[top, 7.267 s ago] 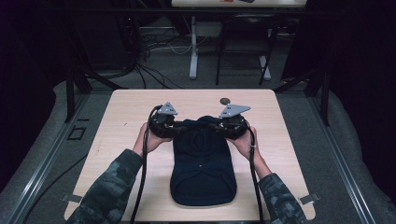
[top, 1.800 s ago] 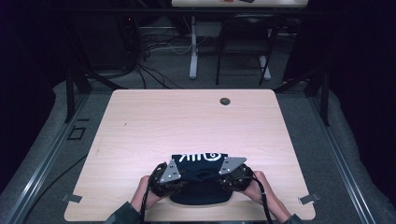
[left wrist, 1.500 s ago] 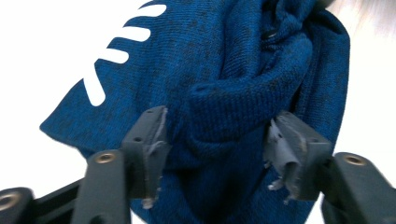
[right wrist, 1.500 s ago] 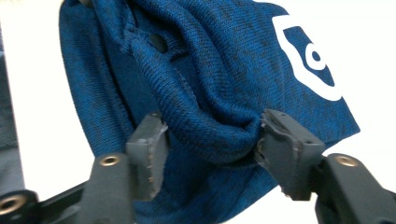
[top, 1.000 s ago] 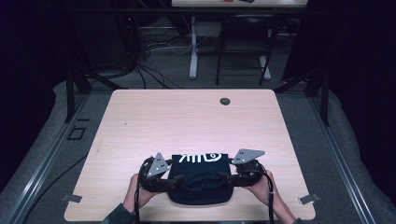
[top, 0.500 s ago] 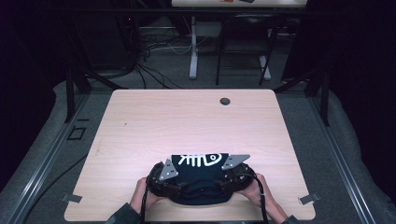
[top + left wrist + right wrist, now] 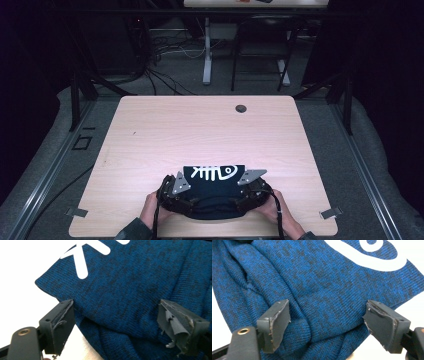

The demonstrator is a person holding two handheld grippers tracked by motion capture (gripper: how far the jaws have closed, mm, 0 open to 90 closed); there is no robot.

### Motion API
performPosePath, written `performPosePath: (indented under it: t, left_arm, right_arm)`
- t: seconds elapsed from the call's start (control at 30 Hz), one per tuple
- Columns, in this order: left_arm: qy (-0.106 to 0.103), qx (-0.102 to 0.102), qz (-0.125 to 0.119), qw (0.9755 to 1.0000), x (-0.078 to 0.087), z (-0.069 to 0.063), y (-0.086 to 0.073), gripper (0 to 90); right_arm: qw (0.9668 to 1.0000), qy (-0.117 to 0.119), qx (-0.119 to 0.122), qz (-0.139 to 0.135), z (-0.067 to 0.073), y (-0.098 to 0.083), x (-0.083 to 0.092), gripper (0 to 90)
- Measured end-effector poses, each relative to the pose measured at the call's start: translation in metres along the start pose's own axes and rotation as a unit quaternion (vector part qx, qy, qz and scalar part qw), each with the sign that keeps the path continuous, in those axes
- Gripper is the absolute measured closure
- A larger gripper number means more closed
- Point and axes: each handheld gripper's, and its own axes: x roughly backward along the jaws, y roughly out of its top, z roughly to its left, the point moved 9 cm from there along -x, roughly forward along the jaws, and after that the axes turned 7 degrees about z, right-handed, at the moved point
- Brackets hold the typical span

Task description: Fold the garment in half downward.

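A: Folded blue knit (image 7: 212, 187), white fish-bone print up, lying at the near edge of the table (image 7: 150, 130), right in front of the hands. Looks doubled over, with the top layer resting on a thicker roll beneath.

B: And the tongs?

A: Left gripper (image 7: 112, 325) at the knit's left end, right gripper (image 7: 325, 326) at its right end. Both spread wide, having just been opening. Cloth lying in each gap, yet pressed by neither pair of pads. Nothing gripped.

B: So, letting go of the fold, most likely. How to do that well?

A: Hold both pairs of jaws wide until well clear of the wool. Lift straight up and back, both hands together, so as not to drag one end askew. Watch the frayed pad lining on the left gripper: could snag a loop of yarn.

B: Anything else to mind?

A: Check the top layer's edge against the layer below before leaving; seems a touch bunched at the near side. Smooth lightly outward from the middle if needed. Nothing close by to knock: just a small dark round thing (image 7: 241, 108), well apart at the table's far side.
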Motion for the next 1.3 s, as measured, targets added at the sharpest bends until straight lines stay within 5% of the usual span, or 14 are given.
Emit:
performPosePath:
  t: [0.13,0.43,0.87,1.3]
  left_arm:
    - [0.001,0.003,-0.002,1.0000,-0.001,0.002,0.000,11.4]
    - [-0.006,0.019,-0.023,0.9995,0.008,0.007,0.007,5.4]
    - [0.005,0.059,-0.050,0.9970,0.030,0.026,0.007,0.2]
    - [0.044,0.123,-0.067,0.9892,0.054,0.072,-0.019,0.2]
  right_arm:
    - [0.9999,0.008,-0.010,0.002,-0.004,-0.001,-0.003,13.1]
    - [0.9997,-0.023,-0.002,0.002,-0.006,0.003,0.001,0.0]
    - [0.9989,-0.039,-0.011,-0.026,-0.015,0.005,0.026,0.0]
    - [0.9951,-0.077,-0.053,-0.032,-0.044,-0.014,0.048,0.0]
